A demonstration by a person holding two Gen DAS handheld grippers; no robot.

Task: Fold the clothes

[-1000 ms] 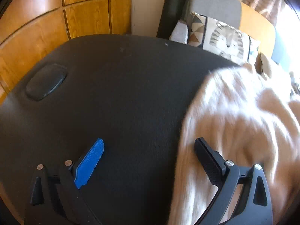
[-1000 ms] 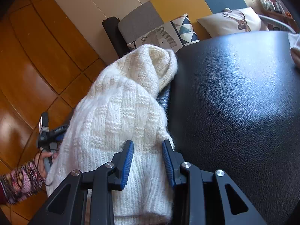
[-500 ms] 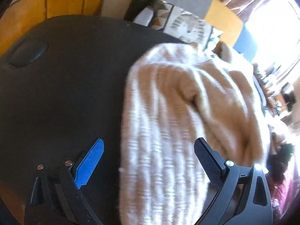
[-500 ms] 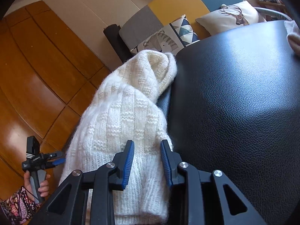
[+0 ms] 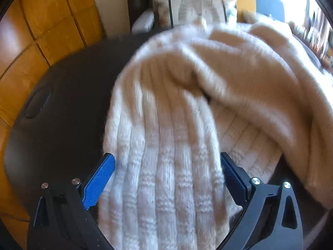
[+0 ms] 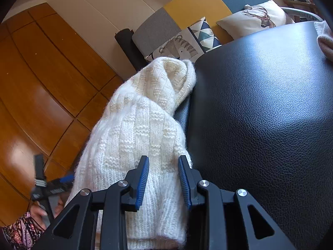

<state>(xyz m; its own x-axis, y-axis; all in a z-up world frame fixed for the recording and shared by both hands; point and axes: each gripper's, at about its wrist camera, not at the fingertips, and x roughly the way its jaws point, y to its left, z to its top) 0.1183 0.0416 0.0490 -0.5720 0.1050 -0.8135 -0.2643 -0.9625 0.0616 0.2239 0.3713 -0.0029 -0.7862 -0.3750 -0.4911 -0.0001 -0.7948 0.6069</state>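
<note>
Over the last second the left gripper (image 5: 166, 166) has swung from bare black worktop (image 5: 68, 108) onto the cream knitted sweater (image 5: 166, 145). A ribbed band of it now lies between the wide-spread jaws, which have not closed, and the blur suggests the approach is not finished. The right gripper (image 6: 163, 177) has barely shifted: its jaws stay narrow, pinching a fold of the sweater (image 6: 141, 137) at the worktop's (image 6: 260, 114) left edge, where the knit hangs over the side towards the wooden floor (image 6: 41, 95). I judge the fold has not begun; the left side looks set to take a second hold so the garment can be drawn flat.

Counted: two grippers and one sweater in hand. A second pale piece of cloth (image 6: 324, 39) shows at the far right of the worktop, but I cannot tell what it is. Two cushions (image 6: 187, 43) lean on the sofa beyond.
</note>
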